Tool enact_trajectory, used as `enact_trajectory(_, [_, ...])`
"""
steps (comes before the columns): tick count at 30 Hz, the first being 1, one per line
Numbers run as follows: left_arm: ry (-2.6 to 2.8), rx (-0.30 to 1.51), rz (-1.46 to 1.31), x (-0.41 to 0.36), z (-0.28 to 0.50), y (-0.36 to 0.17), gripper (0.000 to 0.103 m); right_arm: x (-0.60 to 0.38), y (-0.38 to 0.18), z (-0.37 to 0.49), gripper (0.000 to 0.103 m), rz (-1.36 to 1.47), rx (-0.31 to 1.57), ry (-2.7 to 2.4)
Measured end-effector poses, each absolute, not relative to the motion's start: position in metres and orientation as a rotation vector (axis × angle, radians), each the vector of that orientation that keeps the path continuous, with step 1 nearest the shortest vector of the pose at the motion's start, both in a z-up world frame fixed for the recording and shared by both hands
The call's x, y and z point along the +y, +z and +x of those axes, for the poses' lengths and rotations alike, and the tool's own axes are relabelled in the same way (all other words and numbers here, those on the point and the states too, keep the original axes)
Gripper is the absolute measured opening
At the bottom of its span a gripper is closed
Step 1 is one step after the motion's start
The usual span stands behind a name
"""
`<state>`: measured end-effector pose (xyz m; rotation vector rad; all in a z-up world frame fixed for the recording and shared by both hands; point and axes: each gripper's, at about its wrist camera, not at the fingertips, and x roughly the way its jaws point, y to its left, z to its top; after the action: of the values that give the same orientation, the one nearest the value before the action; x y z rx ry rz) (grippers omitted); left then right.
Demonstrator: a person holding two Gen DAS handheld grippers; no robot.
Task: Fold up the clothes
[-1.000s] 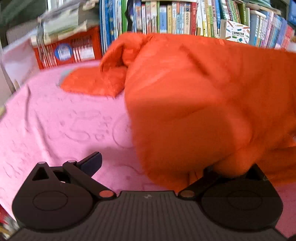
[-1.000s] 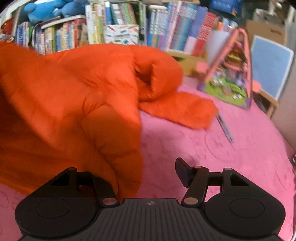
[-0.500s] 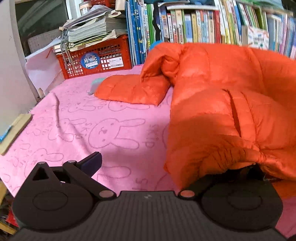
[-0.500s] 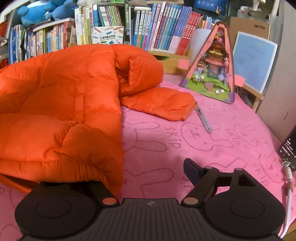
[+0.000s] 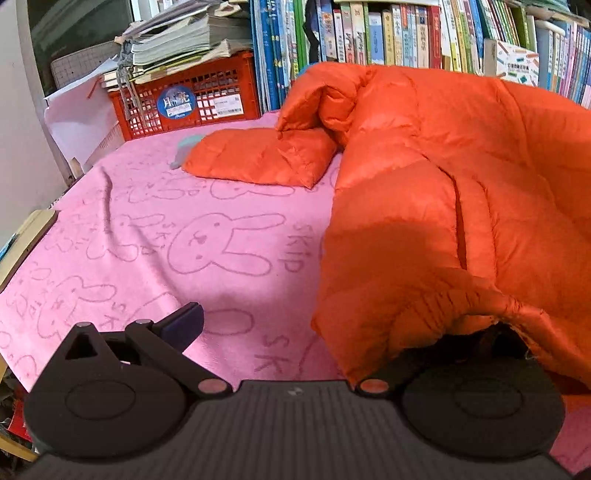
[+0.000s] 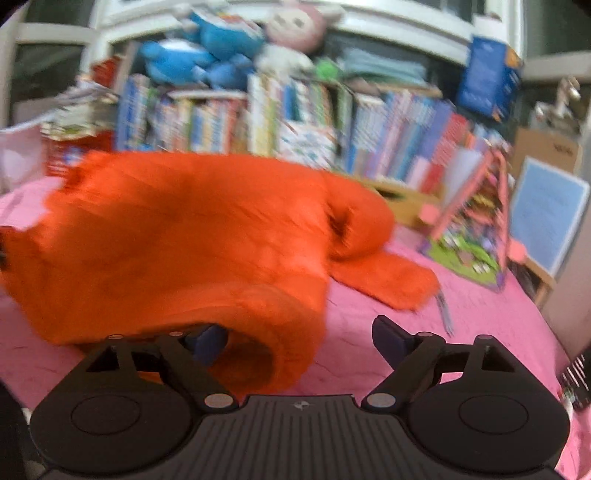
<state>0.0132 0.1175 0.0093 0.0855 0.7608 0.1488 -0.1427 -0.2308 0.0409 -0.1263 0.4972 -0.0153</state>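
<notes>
A puffy orange quilted down jacket (image 5: 461,192) is lying heaped on a pink fleece blanket printed with rabbit outlines (image 5: 184,229), its body doubled over on itself and one padded sleeve (image 5: 266,158) stretching flat toward a red plastic crate (image 5: 192,103) stacked with papers. The left gripper (image 5: 295,325) is sitting with its fingers spread wide; one finger (image 5: 184,325) is showing bare above the blanket while the other is hiding under the gathered hem, pinching nothing. The right gripper (image 6: 295,339) is opening its jaws, the rolled hem bulging between them with neither pad pressing on it, so the cloth is resting free. The shell is looking smooth, thin and slightly glossy, stitched into soft channels, so the jacket is probably handling as light, springy and slippery, tending to puff back open after a fold. The elastic-gathered hem or a sleeve cuff is likely offering the firmest purchase, since the filled panels are compressing easily. A row of upright books (image 5: 388,33) is standing behind.
</notes>
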Motion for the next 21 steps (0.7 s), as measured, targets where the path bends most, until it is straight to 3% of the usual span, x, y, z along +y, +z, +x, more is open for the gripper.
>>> enact_trajectory(8, [0.179, 0.758, 0.034, 0.142, 0.007, 0.017, 0.103, -0.211, 0.057, -0.145, 0.098, -0.097, 0.422, 0.118])
enact_trajectory(21, [0.186, 0.772, 0.095, 0.160, -0.010, 0.027, 0.103, -0.237, -0.004, -0.097, 0.098, -0.084, 0.660, -0.172])
